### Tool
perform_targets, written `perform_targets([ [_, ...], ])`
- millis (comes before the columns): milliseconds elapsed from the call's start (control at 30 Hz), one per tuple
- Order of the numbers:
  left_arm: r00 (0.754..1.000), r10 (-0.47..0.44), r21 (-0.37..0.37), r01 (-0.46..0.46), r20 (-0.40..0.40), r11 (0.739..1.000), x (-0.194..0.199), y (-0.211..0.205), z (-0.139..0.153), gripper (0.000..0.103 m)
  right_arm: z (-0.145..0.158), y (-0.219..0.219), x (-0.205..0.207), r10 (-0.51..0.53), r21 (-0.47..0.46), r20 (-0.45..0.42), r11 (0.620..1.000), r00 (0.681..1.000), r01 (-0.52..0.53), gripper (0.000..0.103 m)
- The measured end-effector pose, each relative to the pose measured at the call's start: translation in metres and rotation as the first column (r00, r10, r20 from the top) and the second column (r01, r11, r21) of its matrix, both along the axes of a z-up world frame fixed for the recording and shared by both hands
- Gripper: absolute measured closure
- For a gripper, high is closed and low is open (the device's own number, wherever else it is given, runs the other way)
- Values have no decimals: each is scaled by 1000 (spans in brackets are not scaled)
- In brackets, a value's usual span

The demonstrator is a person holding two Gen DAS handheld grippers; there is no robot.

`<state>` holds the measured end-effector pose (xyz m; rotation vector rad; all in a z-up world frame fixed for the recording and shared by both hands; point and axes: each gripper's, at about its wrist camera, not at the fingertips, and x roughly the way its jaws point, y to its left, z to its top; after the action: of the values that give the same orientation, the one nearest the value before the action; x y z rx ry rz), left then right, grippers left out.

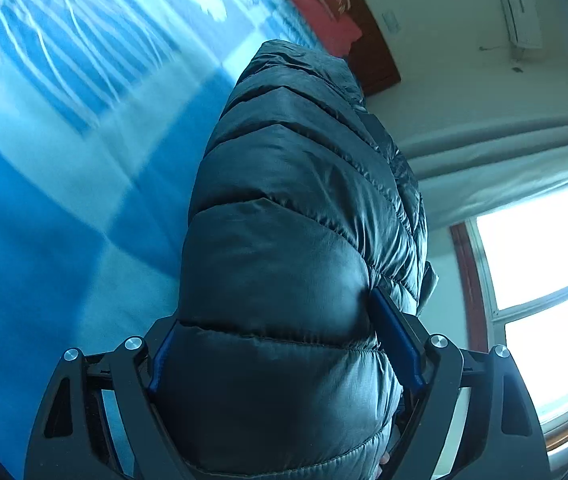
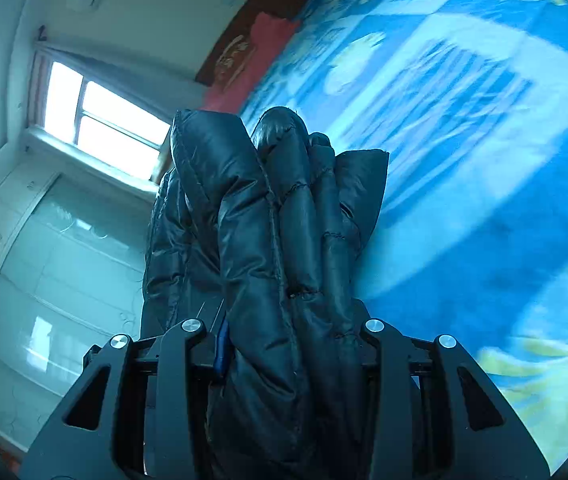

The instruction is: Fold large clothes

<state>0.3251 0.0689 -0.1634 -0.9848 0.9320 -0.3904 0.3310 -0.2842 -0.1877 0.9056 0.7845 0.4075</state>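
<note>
Bed under a blue blanket [image 1: 68, 208] with pale bands and white patterns (blurred), red pillow [image 2: 240, 76] at its head beside the dark wooden headboard [image 1: 372, 52]

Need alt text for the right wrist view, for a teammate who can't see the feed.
A bunched fold of a dark quilted puffer jacket fills the middle of the view, clamped between the black fingers of the right gripper. Behind it on the right lies a blue patterned bedspread, blurred; on the left are a bright window and pale cupboard doors.
</note>
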Motion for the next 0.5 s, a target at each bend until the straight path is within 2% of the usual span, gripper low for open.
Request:
perform_targets([
  [267, 998, 63, 55, -63, 3, 997, 21, 62, 2, 21, -8, 51, 44, 72, 56, -28, 996, 997, -70, 65],
  [400, 995, 76, 29, -75, -63, 997, 24, 72, -25, 21, -15, 59, 54, 70, 37, -58, 997, 996, -68, 63],
  [500, 996, 74, 17, -74, -56, 997, 21, 73, -31, 20, -11, 60, 56, 84, -11, -60, 996, 995, -85, 55],
])
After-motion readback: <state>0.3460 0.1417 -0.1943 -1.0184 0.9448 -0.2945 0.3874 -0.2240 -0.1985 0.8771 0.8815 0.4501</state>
